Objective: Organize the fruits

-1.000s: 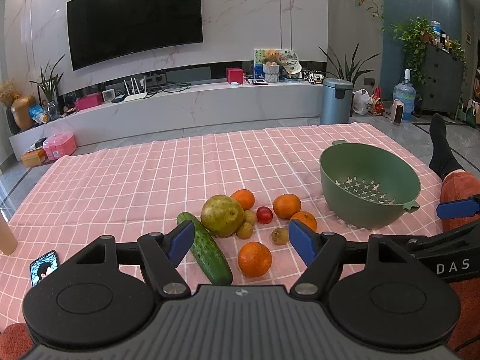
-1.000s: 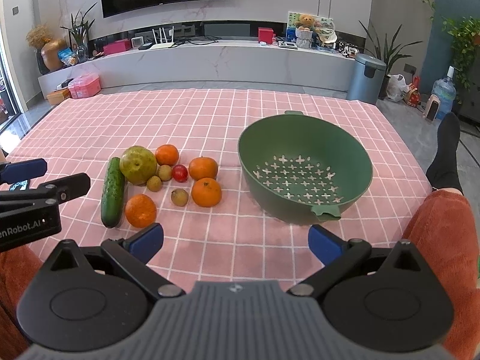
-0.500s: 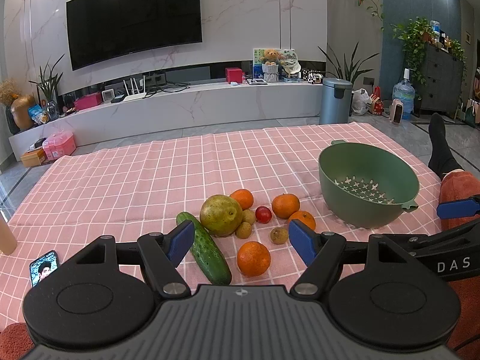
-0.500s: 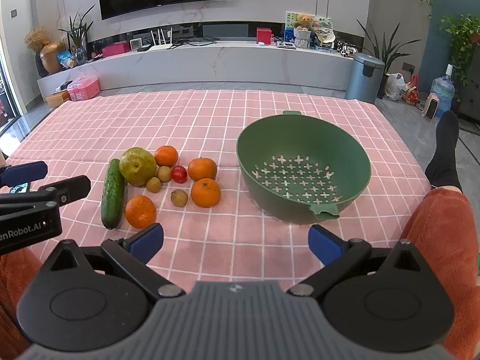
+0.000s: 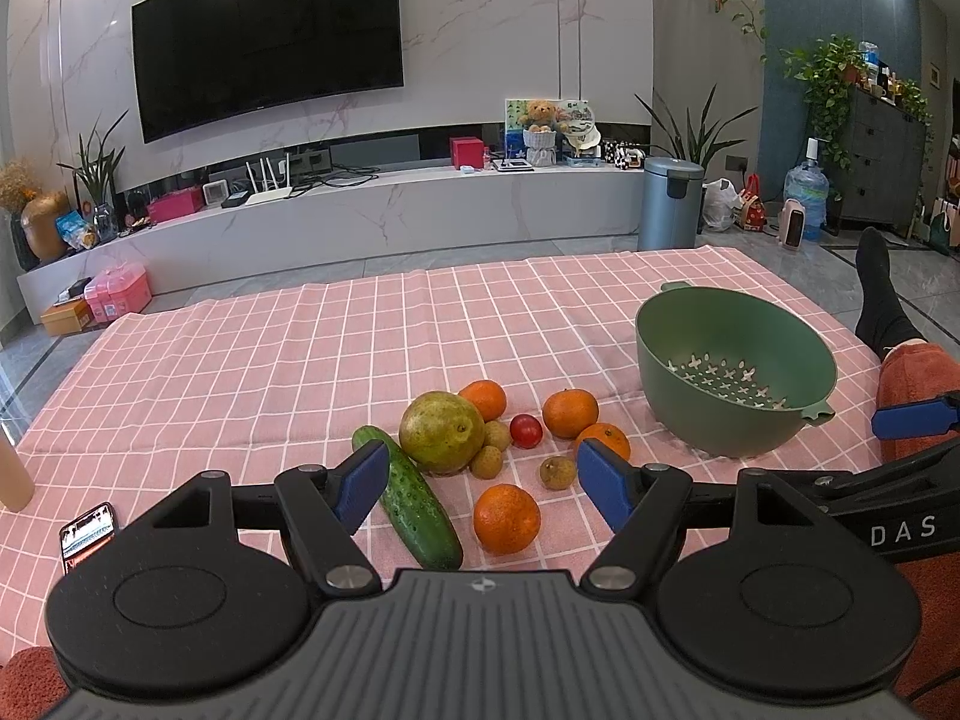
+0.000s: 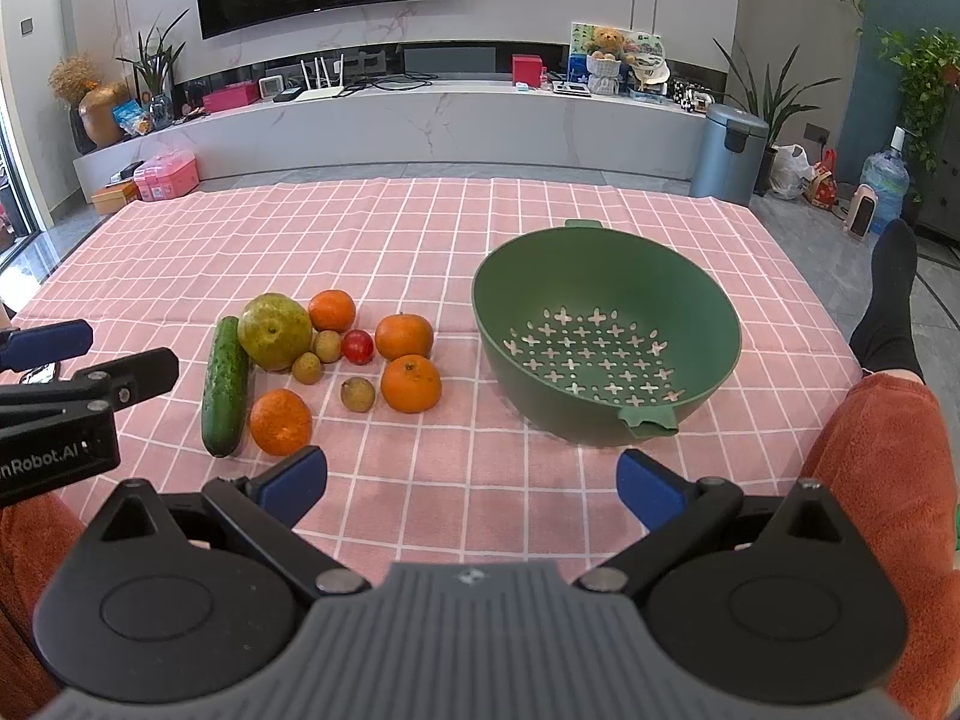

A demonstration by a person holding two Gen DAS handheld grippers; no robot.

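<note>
A cluster of fruit lies on the pink checked cloth [image 5: 300,372]: a cucumber [image 5: 414,504], a large green pear [image 5: 441,432], several oranges with the nearest one [image 5: 506,517] in front, a small red fruit [image 5: 526,430] and three small brown longans [image 5: 555,472]. An empty green colander [image 5: 735,372] stands to their right; it also shows in the right wrist view [image 6: 606,330]. My left gripper [image 5: 480,483] is open and empty, just short of the cucumber and nearest orange. My right gripper [image 6: 471,483] is open and empty, in front of the colander.
A phone [image 5: 87,534] lies on the cloth at the near left. A person's leg in a black sock [image 6: 888,300] lies at the right edge. Orange-red fabric [image 6: 876,480] covers the near right. A low TV bench [image 6: 420,120] runs behind the cloth.
Both grippers have drifted very slightly; the fruit and colander sit a touch lower and left in the views. Nothing was picked up or released.
</note>
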